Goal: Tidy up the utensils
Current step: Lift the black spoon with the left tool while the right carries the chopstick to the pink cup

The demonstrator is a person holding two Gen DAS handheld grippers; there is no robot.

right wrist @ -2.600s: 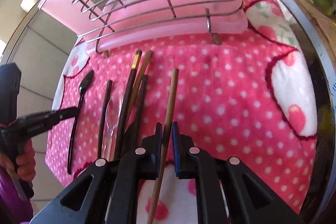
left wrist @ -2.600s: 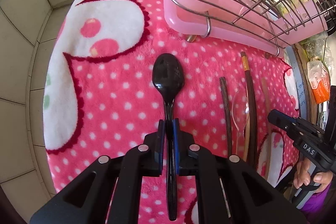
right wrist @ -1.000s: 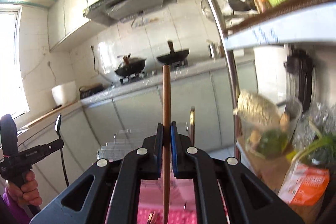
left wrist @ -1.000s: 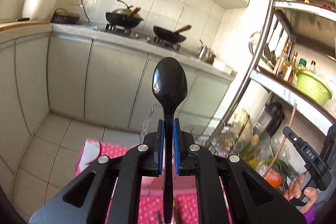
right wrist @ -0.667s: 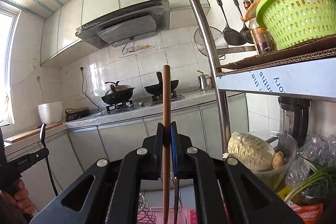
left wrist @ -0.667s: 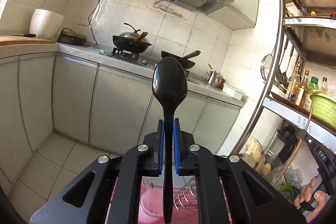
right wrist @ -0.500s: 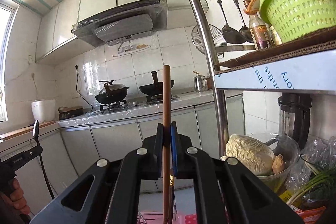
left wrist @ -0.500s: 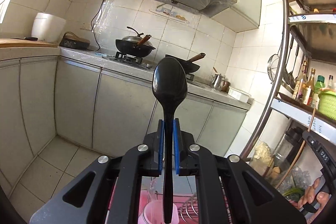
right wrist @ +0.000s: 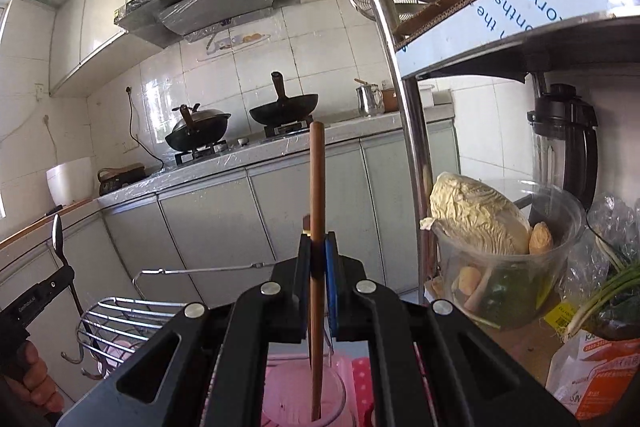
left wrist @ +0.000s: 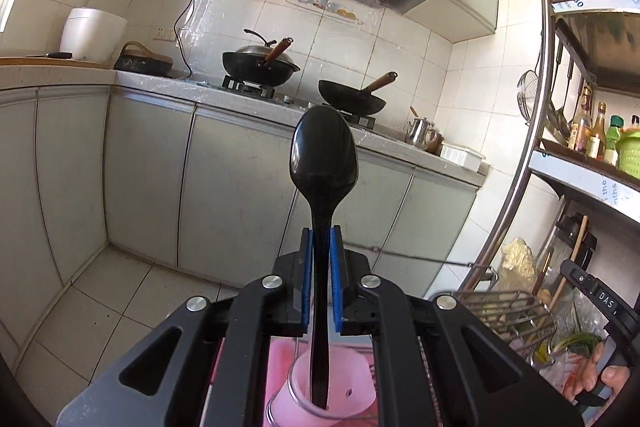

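Note:
My left gripper (left wrist: 320, 255) is shut on the neck of a black spoon (left wrist: 324, 151). The spoon stands upright, bowl up, and its handle end hangs in the mouth of a pink cup (left wrist: 352, 383) below. My right gripper (right wrist: 318, 259) is shut on a brown wooden chopstick (right wrist: 317, 167), also upright, whose lower end dips into the same pink cup (right wrist: 288, 395). A dark chopstick tip (right wrist: 306, 221) peeks up behind the pads. Each view catches the other gripper at its edge: the right gripper (left wrist: 566, 267) and the left gripper (right wrist: 66, 273).
A wire dish rack (right wrist: 120, 311) adjoins the cup on a pink tray. At the right stand a steel shelf post (right wrist: 412, 147), a plastic tub with cabbage (right wrist: 480, 219) and a blender (right wrist: 564, 147). Grey cabinets and a counter with two woks (left wrist: 260, 67) lie behind.
Both grippers lifted their utensils off the pink cloth, turned them upright, and have since sunk. The pink cup and rack have come into view beneath the utensils' lower ends.

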